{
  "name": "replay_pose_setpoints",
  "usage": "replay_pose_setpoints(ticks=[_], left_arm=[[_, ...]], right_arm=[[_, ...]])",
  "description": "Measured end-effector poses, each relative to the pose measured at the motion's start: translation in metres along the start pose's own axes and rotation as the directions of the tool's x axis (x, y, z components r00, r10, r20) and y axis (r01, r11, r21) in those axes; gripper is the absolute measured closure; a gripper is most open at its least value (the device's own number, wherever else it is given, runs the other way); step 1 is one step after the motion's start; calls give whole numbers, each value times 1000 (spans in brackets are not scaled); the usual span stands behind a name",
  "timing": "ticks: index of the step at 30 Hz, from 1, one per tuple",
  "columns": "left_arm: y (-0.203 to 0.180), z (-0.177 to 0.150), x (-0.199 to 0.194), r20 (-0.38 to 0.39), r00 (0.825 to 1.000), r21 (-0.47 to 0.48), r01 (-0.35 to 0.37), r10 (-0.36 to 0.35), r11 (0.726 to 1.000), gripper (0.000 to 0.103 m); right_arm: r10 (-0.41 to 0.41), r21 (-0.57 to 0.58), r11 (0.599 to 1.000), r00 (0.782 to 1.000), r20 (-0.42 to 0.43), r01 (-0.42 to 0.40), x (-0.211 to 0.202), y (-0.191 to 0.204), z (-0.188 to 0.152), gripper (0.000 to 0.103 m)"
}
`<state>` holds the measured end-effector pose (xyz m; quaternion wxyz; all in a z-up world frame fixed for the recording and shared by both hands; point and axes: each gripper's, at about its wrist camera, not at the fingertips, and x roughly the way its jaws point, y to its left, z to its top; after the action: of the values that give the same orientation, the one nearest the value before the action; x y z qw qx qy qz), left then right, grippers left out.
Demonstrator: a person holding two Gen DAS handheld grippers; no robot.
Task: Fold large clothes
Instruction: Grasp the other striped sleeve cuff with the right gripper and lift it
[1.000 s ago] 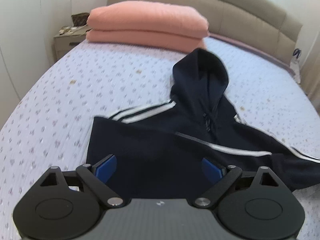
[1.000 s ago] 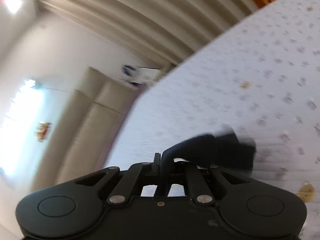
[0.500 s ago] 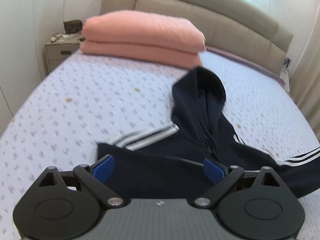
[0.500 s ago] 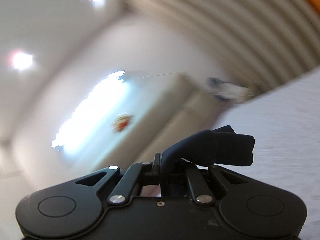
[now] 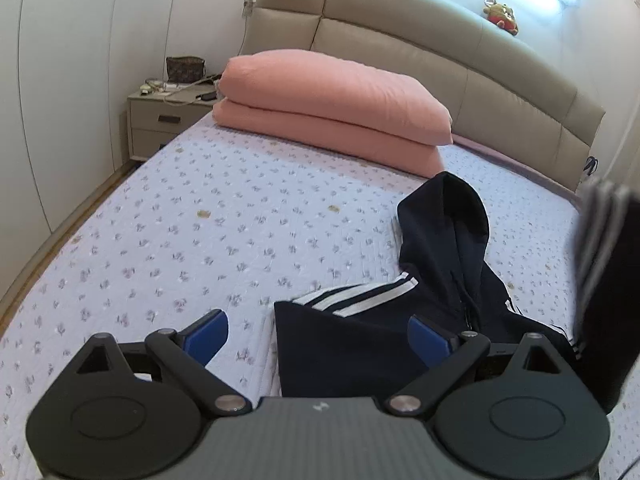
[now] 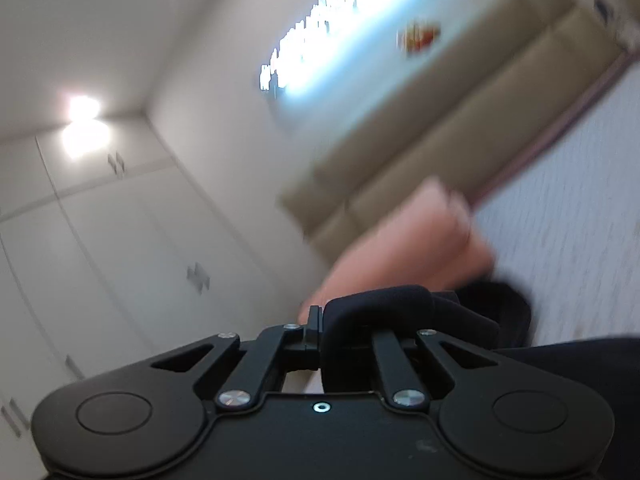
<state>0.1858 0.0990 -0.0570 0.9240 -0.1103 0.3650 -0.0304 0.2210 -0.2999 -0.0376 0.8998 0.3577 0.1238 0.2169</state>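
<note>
Bed: covered with a pale quilt printed with small flowers, and takes up most of the left wrist view.
Headboard: beige and padded, at the far end of the bed.
Pillows: two pink ones stacked against the headboard.
Hoodie: dark, with white stripes on the sleeves. It lies on the right part of the bed with its hood pointing toward the pillows and one striped sleeve folded across its body.
Lifted sleeve: blurred, raised off the quilt at the right edge of the left wrist view, well above the rest of the hoodie.
Left gripper: jaws wide apart and empty, hanging over the near edge of the hoodie. The right blue pad is over the dark cloth and the left pad is over bare quilt.
Right gripper: jaws pressed together, pinching a fold of the hoodie's dark cloth, which bulges to the right of the fingers. The view is blurred and tilted.
Nightstand: beside the bed, with a small bag on top.
</note>
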Motion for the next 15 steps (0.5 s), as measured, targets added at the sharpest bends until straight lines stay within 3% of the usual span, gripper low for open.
replay_pose_setpoints(ticks=[3,8,12,15], left_arm=[[5,-2,3,-5,999,-33,32,-32,999,5],[7,-7,13,-7,997,-78,71,-72,994,5],[7,-15,33,-50,990,-125,122,-129,985,5],[0,-24,51,-84,983,-126,151,-162,981,5]], right_arm=[[2,-52,999,991,-134,-9,24,4,-49,96],[-53,-203,979,944,-325,-15,46,5,-134,96],[-94,-307,951,902,-422,-45,50,8,-177,96],[-127,-412,908,887,-443,-76,53,18,-187,96]])
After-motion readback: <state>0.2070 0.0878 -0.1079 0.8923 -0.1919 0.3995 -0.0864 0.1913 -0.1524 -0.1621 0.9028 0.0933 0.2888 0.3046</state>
